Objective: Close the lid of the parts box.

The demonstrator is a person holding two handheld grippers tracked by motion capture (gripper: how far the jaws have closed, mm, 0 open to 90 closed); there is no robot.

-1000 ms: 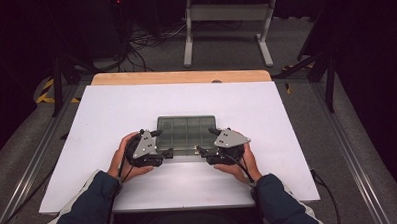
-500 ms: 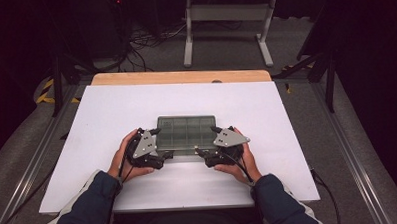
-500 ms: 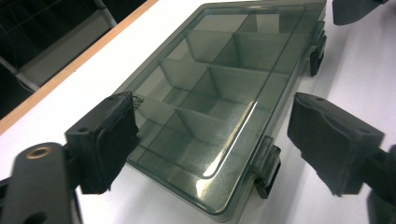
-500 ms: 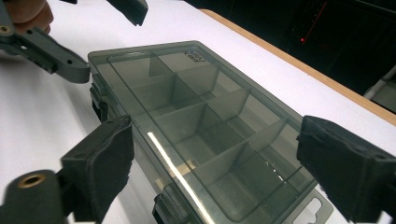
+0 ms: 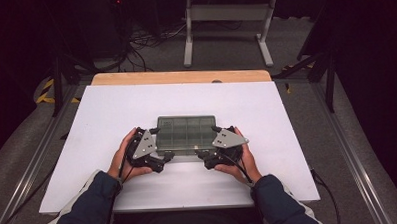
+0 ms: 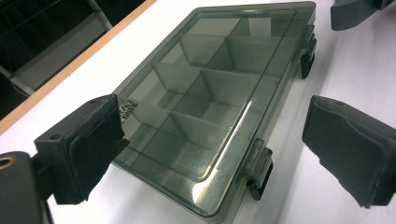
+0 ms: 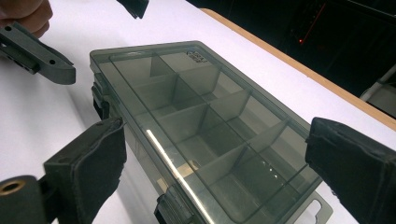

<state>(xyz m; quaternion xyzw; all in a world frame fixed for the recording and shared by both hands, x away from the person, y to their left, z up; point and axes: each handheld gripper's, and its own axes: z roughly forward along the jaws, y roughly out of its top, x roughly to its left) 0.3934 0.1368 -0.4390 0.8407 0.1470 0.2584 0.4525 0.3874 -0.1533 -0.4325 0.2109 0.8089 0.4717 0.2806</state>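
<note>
Nearest the person, two dark-sleeved forearms come in over the front edge of the desk [image 5: 189,190], which is covered by a white sheet. Each hand holds a gripper at one near corner of a smoky, see-through compartment box [image 5: 187,132]. The left gripper [image 5: 160,143] sits at the box's near left corner, and the right gripper [image 5: 206,141] sits at its near right corner.

The box is the landmark here. It lies flat on the white sheet, lid shut, roughly in the middle of the desk's width and closer to the person than to the far edge. Through the lid the dividers show rows of small compartments; no contents can be made out.

In the left gripper view the box [image 6: 210,102] runs away between the two black jaws, which stand wide apart, one on either side of its near corner, with their pads clear of the box. They have just been opening. Two dark latches [image 6: 259,170] sit on the box's long front side.

In the right gripper view the same holds: the jaws are spread to either side of the box [image 7: 201,126], free of it, having just been opening.

Beyond the box, the white sheet ends at a strip of bare wooden edge [image 5: 180,76]. Behind that, a pale metal stand [image 5: 228,21] rises from the dark floor.
</note>
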